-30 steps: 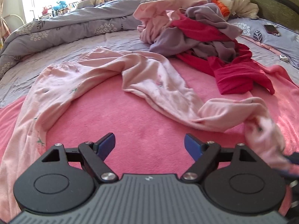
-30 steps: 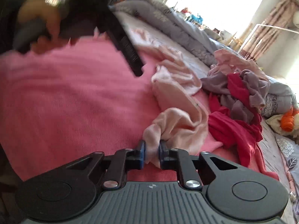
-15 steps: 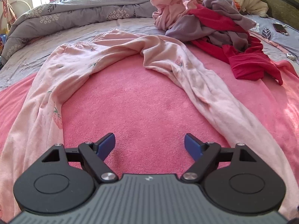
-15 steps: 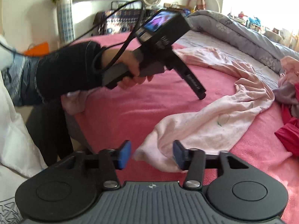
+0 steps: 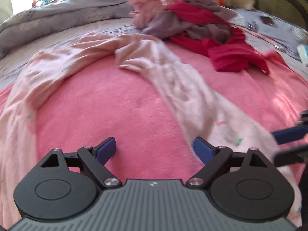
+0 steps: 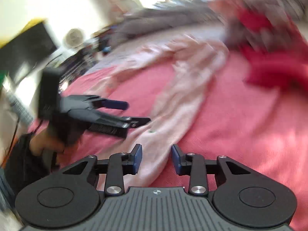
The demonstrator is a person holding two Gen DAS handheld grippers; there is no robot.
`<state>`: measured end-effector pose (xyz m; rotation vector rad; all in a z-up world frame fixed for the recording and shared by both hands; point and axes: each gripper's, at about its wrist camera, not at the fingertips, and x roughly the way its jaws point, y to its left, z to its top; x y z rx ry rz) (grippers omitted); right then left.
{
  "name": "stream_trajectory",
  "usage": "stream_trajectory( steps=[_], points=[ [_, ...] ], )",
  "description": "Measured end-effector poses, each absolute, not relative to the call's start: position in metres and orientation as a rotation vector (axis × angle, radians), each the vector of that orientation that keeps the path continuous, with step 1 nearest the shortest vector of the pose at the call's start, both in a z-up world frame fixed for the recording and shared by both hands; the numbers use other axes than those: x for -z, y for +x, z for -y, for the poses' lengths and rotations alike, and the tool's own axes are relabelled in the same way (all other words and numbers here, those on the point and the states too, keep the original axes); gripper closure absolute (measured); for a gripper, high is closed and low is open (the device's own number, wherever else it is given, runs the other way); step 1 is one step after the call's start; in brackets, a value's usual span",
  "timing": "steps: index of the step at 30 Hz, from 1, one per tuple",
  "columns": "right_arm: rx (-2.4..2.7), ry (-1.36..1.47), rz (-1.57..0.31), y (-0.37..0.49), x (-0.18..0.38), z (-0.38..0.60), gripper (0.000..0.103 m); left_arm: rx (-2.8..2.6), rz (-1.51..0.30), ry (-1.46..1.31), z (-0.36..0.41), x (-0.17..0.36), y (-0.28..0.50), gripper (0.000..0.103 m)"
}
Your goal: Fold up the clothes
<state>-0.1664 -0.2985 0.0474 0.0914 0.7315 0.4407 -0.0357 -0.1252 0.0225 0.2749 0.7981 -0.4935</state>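
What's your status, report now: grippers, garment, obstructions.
Left gripper opening, empty. Right gripper closing around pink pants leg, not yet clamped. Clothes pile beyond, clear of the work.

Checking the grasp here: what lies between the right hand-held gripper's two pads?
In the right wrist view, the end of the pale pink garment runs between the closing jaws of the right hand-held gripper; its pads do not visibly press it.

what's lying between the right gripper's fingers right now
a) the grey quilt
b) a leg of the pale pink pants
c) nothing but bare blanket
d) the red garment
b: in the right wrist view a leg of the pale pink pants runs between the closing jaws of the right gripper, on the pink blanket.
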Motion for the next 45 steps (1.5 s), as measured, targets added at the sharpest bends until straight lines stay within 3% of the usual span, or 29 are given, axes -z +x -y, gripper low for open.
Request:
stream_trajectory(
  steps=[5, 7, 9, 14, 20, 23, 28, 34, 37, 40, 45],
  points=[
    [-0.551, -0.258, -0.697, -0.232, -0.052, 0.266, 0.062, 0.449, -0.744, 0.338, 0.118, -0.026, -0.041, 0.013],
    [-0.525, -0.351, -0.662, -0.242, -0.045, 0.249, 0.053, 0.438, -0.714, 0.325, 0.114, -0.037, -0.047, 0.016],
    [-0.486, -0.404, -0.638, -0.237, -0.037, 0.236, 0.051, 0.478, -0.666, 0.309, 0.109, -0.055, -0.060, 0.016],
    [-0.382, -0.257, -0.575, -0.194, -0.043, 0.239, 0.051, 0.606, -0.606, 0.313, 0.107, -0.083, -0.085, 0.014],
    [-0.214, -0.155, -0.533, -0.157, -0.055, 0.260, 0.049, 0.523, -0.726, 0.359, 0.133, -0.040, -0.046, 0.014],
    [-0.282, -0.116, -0.542, -0.172, -0.052, 0.265, 0.049, 0.517, -0.760, 0.329, 0.132, -0.013, -0.037, 0.009],
    [-0.414, -0.177, -0.547, -0.232, -0.045, 0.260, 0.043, 0.539, -0.750, 0.269, 0.122, -0.008, -0.036, 0.008],
    [-0.486, -0.312, -0.555, -0.274, -0.044, 0.236, 0.041, 0.523, -0.754, 0.286, 0.126, -0.011, -0.035, 0.005],
    [-0.400, -0.311, -0.522, -0.261, -0.045, 0.229, 0.036, 0.501, -0.754, 0.293, 0.126, -0.017, -0.037, 0.006],
    [-0.307, -0.256, -0.496, -0.235, -0.045, 0.233, 0.034, 0.468, -0.726, 0.262, 0.116, -0.033, -0.045, 0.012],
    [-0.238, -0.181, -0.500, -0.193, -0.043, 0.239, 0.033, 0.527, -0.628, 0.281, 0.111, -0.061, -0.067, 0.011]
  ],
)
